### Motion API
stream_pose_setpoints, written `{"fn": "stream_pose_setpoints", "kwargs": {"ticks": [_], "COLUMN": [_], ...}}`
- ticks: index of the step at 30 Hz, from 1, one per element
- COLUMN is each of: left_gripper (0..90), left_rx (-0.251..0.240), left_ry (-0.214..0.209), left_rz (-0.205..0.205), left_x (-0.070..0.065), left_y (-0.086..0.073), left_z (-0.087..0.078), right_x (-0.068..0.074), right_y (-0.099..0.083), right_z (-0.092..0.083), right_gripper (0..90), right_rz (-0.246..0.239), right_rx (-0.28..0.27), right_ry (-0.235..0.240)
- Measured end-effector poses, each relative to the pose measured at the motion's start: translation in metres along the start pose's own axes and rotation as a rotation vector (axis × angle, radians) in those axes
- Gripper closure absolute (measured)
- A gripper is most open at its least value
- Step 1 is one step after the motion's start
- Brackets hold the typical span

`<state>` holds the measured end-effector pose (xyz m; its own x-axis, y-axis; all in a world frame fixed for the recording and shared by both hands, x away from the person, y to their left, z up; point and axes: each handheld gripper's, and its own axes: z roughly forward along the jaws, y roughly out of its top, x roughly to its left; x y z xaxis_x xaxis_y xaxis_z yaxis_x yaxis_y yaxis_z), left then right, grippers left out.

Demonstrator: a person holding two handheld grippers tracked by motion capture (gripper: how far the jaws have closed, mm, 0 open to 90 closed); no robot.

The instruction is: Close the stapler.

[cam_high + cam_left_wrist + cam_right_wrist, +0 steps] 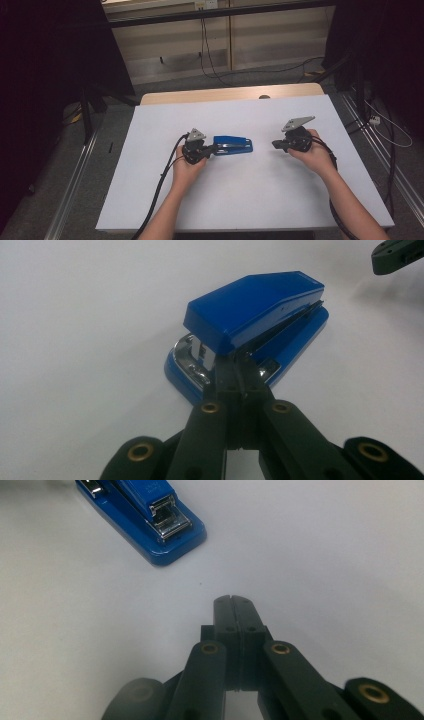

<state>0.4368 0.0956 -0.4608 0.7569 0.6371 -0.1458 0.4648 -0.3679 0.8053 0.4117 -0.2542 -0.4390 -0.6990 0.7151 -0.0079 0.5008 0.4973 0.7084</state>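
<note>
With both sets of fingers closed empty, left gripper [235, 375] tips touching blue stapler [233, 145] mid tabletop [250, 200], right gripper [234, 602] apart right; nudging could skid it farther right.

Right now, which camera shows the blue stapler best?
The left gripper view: the stapler sits close, nearly whole, just beyond the shut left hand-held gripper. The right gripper view catches its metal front end; the high view shows it small.
</note>
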Motion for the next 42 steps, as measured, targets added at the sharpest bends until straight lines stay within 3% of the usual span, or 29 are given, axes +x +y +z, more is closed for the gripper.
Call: {"fn": "stream_pose_setpoints", "kwargs": {"ticks": [4,6,8,15,19,25,33,42], "left_gripper": [90.0,89.6,84.8,56.6,48.1,41.5,31.2,27.6], "left_rx": [-0.003,-0.013,-0.028,-0.030,-0.056,-0.066,-0.064,-0.061], "left_ry": [-0.018,-0.032,-0.050,-0.028,-0.028,-0.034,-0.012,0.012], "left_rz": [-0.009,-0.035,-0.034,-0.035,-0.041,-0.056,-0.047,-0.051], "left_x": [0.000,0.001,0.000,-0.003,-0.005,-0.005,-0.004,0.000], "left_y": [0.000,0.000,0.002,0.003,0.004,-0.001,-0.008,-0.019], "left_z": [0.001,0.000,-0.002,-0.019,-0.033,-0.050,-0.066,-0.082], "right_x": [0.001,0.003,0.005,0.013,0.022,0.032,0.037,0.043], "right_y": [-0.001,-0.002,-0.003,-0.008,-0.012,-0.018,-0.030,-0.039], "right_z": [-0.001,-0.002,-0.003,-0.009,-0.015,-0.021,-0.031,-0.038], "right_gripper": [90.0,90.0,89.0,72.7,64.0,55.3,44.7,38.4], "right_rz": [0.011,0.013,0.008,0.035,0.038,0.041,0.070,0.061], "right_rx": [-0.010,-0.011,-0.010,-0.035,-0.046,-0.038,-0.043,-0.039], "right_ry": [0.017,0.025,0.031,0.054,0.064,0.063,0.051,0.045]}}
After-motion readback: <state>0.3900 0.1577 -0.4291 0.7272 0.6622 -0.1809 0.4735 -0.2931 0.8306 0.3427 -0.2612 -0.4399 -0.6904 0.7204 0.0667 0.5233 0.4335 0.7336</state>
